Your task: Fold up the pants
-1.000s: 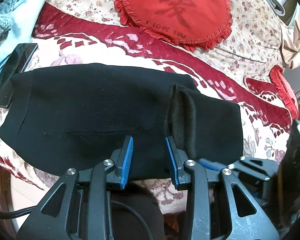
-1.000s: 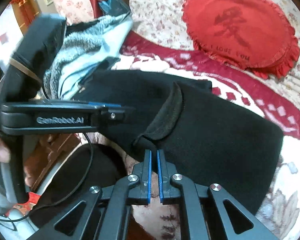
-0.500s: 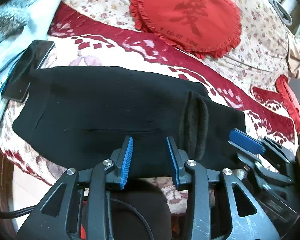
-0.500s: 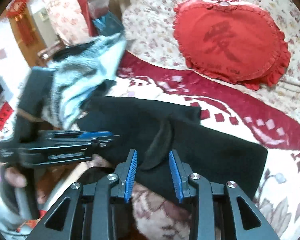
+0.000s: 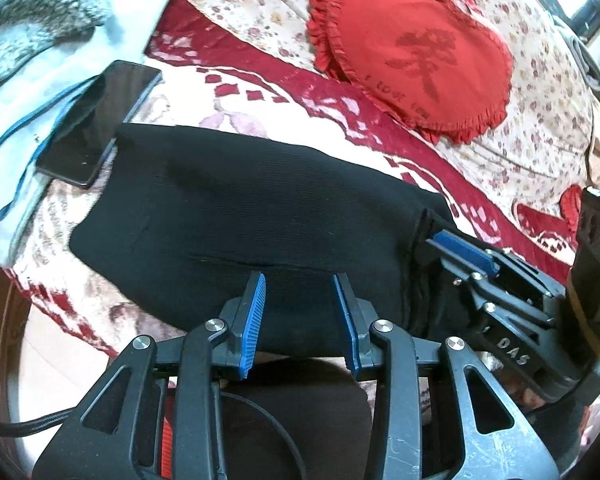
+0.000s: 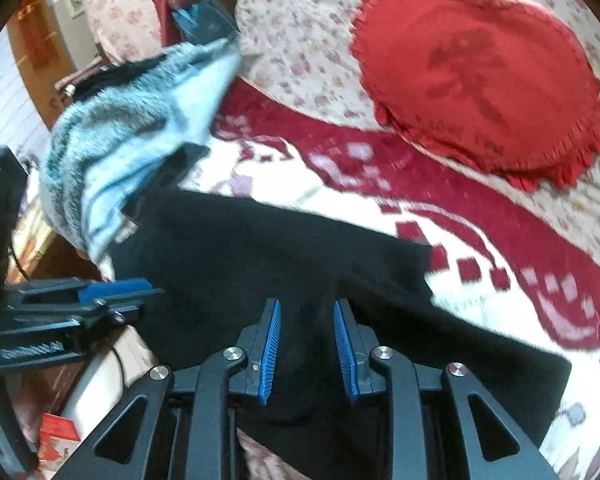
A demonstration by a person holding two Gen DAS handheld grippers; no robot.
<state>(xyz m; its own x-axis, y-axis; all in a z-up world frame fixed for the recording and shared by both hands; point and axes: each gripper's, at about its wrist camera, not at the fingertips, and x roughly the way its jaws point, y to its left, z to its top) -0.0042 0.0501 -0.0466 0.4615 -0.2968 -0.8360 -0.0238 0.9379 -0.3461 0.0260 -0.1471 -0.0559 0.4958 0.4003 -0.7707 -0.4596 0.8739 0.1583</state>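
Observation:
The black pants (image 5: 252, 208) lie folded into a long flat strip across the red and cream bedspread (image 5: 284, 80). They also show in the right wrist view (image 6: 284, 248). My left gripper (image 5: 300, 312) is open and empty over the pants' near edge. My right gripper (image 6: 306, 336) is open, its jaws either side of a raised ridge of black cloth near the pants' right end. In the left wrist view the right gripper (image 5: 476, 264) sits at the strip's right end. In the right wrist view the left gripper (image 6: 84, 304) is at the left.
A black phone (image 5: 96, 124) with a blue cable lies at the pants' far left corner. A fluffy grey and pale blue garment (image 6: 136, 120) is beside it. A red heart cushion (image 5: 416, 52) lies farther back. The bed's front edge is just below the grippers.
My right gripper was shut on the cloth ridge a second ago and has opened, letting it go. The ridge has sunk lower. Both grippers have shifted left along the pants.

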